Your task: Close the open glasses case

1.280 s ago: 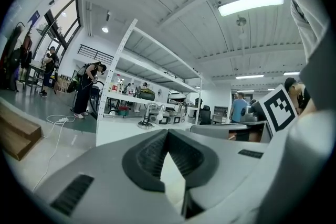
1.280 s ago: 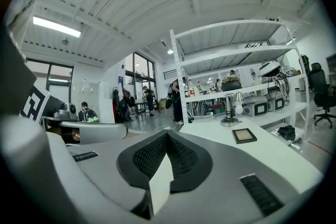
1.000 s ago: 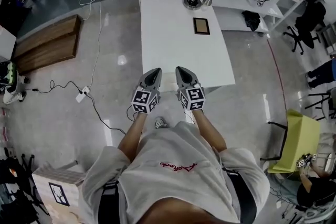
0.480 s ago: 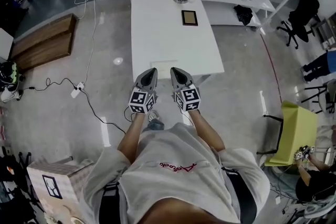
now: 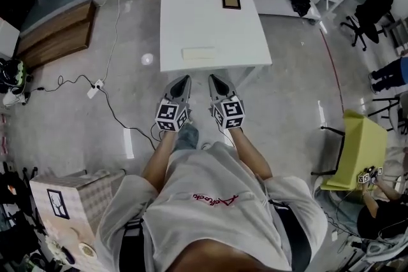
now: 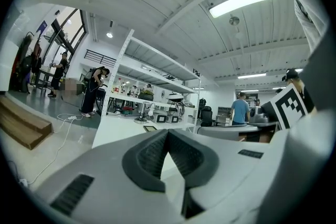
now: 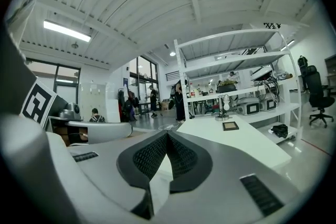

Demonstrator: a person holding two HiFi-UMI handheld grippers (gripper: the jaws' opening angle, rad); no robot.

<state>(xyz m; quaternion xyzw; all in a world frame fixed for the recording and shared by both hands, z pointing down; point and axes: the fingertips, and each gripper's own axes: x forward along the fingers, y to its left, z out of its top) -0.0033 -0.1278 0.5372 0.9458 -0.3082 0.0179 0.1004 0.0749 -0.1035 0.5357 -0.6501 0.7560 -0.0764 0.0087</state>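
Standing short of the white rectangular table (image 5: pixel 191 16), the person is holding the grey left gripper (image 5: pixel 183 81) and grey right gripper (image 5: pixel 215 79) pinched closed and empty, likely because the pale flat case (image 5: pixel 199 53) at the table's near edge is beyond reach.

table (image 5: pixel 210 22) middle bare, pale case (image 5: pixel 199 53) at near edge; shelving (image 5: pixel 280 0) behind

The table (image 5: pixel 210 16) is plain white. At its near end the glasses case (image 5: pixel 199 53) is pale cream, hardly darker than the tabletop. At its far end a small flat square (image 5: pixel 231 0) is dark with a brown border. Left of the table a wooden platform (image 5: pixel 54 41) is warm brown, and right of it a chair (image 5: pixel 360 159) is yellow-green. Just short of the table, the left gripper (image 5: pixel 185 78) and right gripper (image 5: pixel 212 77) are grey, with black-and-white marker cubes and black, finely ribbed pads (image 6: pixel 149 157).
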